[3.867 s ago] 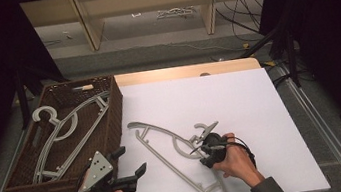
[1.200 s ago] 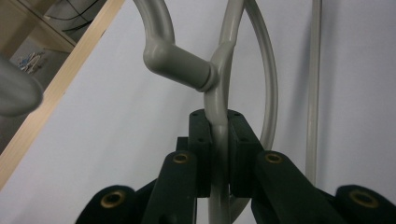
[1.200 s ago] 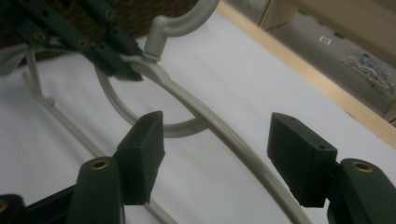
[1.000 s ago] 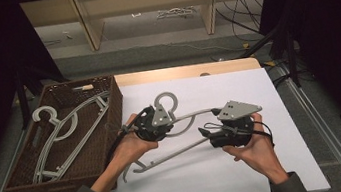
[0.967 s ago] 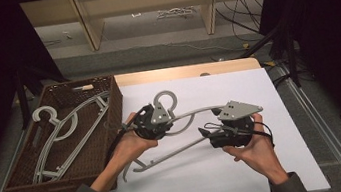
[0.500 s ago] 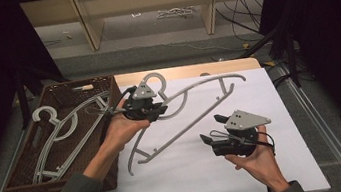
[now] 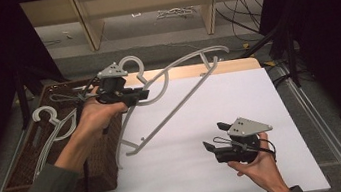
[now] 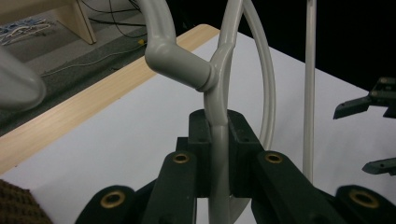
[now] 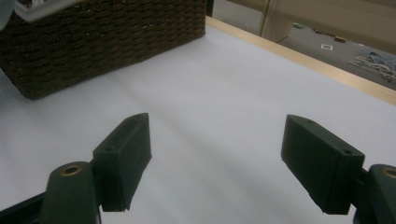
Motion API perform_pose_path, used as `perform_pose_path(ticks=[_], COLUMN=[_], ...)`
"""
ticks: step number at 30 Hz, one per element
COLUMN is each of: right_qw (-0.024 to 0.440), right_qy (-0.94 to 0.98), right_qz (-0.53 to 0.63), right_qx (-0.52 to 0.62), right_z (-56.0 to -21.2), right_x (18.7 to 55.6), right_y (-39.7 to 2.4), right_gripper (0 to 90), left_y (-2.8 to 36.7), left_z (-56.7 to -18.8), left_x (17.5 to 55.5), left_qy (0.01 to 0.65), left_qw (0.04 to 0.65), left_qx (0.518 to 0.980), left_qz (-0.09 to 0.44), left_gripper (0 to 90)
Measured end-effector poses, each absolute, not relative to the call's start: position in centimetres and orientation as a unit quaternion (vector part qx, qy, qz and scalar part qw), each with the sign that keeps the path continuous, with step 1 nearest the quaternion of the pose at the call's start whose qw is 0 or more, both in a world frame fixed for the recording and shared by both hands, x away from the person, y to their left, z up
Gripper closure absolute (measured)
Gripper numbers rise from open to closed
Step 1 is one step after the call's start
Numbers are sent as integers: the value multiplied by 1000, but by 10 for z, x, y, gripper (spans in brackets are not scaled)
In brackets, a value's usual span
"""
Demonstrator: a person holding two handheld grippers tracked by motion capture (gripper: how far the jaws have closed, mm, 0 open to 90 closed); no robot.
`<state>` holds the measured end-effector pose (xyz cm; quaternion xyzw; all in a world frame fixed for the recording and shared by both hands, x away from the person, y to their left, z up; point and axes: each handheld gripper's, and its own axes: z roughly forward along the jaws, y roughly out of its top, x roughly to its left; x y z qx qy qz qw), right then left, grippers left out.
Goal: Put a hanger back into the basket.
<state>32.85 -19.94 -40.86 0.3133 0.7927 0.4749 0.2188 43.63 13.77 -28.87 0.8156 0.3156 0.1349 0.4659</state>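
Observation:
A grey plastic hanger hangs tilted in the air over the table's left half, its hook up and its lower corner near the basket. My left gripper is shut on it just below the hook; in the left gripper view the black pads squeeze the hanger's neck. My right gripper sits low over the white table at the front right, apart from the hanger. Its jaws have just been opening and stand open, with only bare table between them.
A brown wicker basket stands at the table's left edge with another grey hanger in it; its wall faces the right gripper. A wooden strip runs along the white table's far edge. Dark frames flank both sides.
The left hand has lifted the hanger off the table and carried it up and left toward the basket. The right gripper has come away from the hanger and sunk toward the front.

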Motion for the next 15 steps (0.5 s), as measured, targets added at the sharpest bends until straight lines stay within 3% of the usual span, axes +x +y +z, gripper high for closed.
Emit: perform_pose_path(ticks=[15], right_qw=[217], right_qy=[794], right_qz=[472], right_qx=[316], right_z=[-412], right_x=[328], right_y=[-199], right_gripper=[250], left_y=[215], left_z=[-261], left_x=[445], left_qy=[364], left_qw=[459], left_qx=[791], left_qz=[176], left_gripper=[822])
